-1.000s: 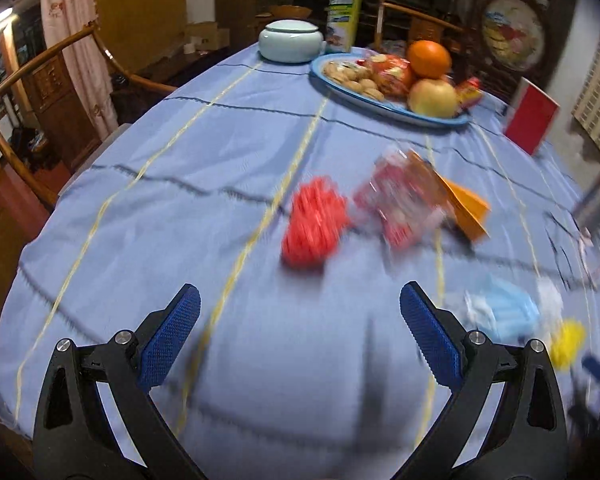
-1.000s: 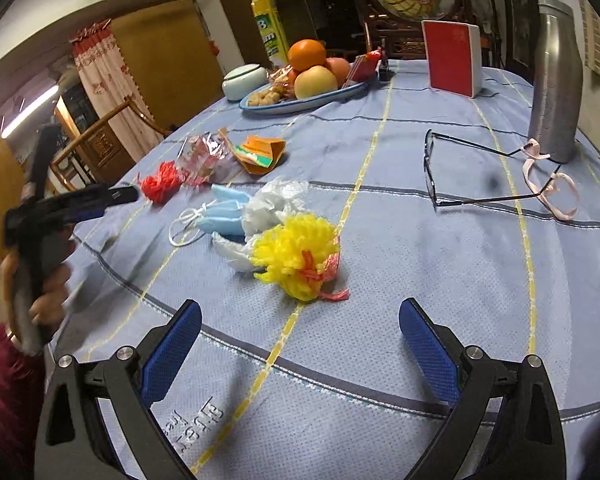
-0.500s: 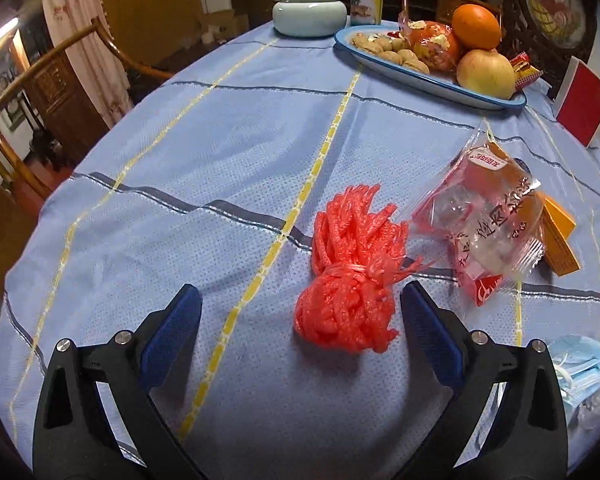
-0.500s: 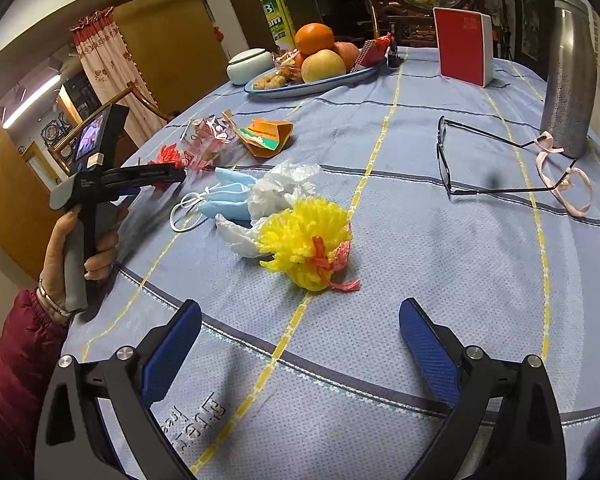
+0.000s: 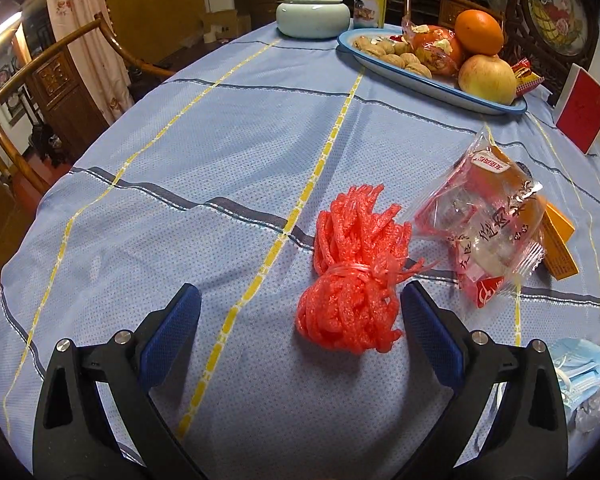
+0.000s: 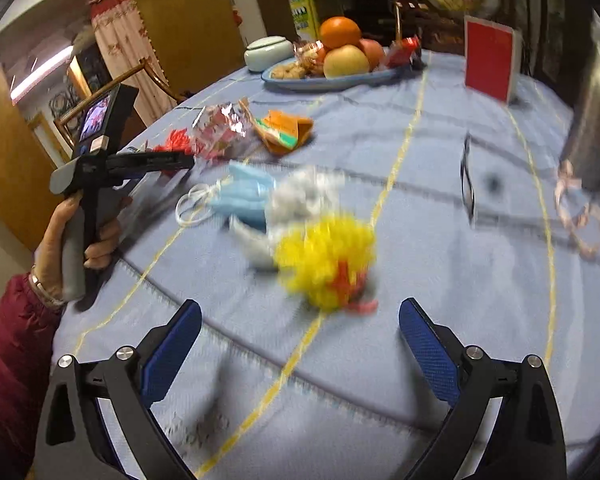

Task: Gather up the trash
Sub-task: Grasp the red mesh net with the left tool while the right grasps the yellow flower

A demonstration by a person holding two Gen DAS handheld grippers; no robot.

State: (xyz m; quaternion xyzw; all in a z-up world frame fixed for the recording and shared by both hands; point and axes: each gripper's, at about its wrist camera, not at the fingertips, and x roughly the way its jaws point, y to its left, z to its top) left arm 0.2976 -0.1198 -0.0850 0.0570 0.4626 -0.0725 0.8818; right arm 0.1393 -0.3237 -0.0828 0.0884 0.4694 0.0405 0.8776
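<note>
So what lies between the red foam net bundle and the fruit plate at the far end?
In the left wrist view, only bare blue tablecloth separates the red foam net bundle from the fruit plate.

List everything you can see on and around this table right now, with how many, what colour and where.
Foam net: 1, red, between left claw's fingers.
Snack wrapper: 1, clear and red, right of the net.
Orange packet: 1, mid-table.
Face mask: 1, blue.
White plastic: 1, beside the mask.
Yellow foam net: 1, before right claw.
Glasses: 1, black.
Fruit tray: 1, blue-rimmed, far side.
Lidded jar: 1, pale green.
Red card: 1, upright.
Left claw: open.
Right claw: open.
</note>
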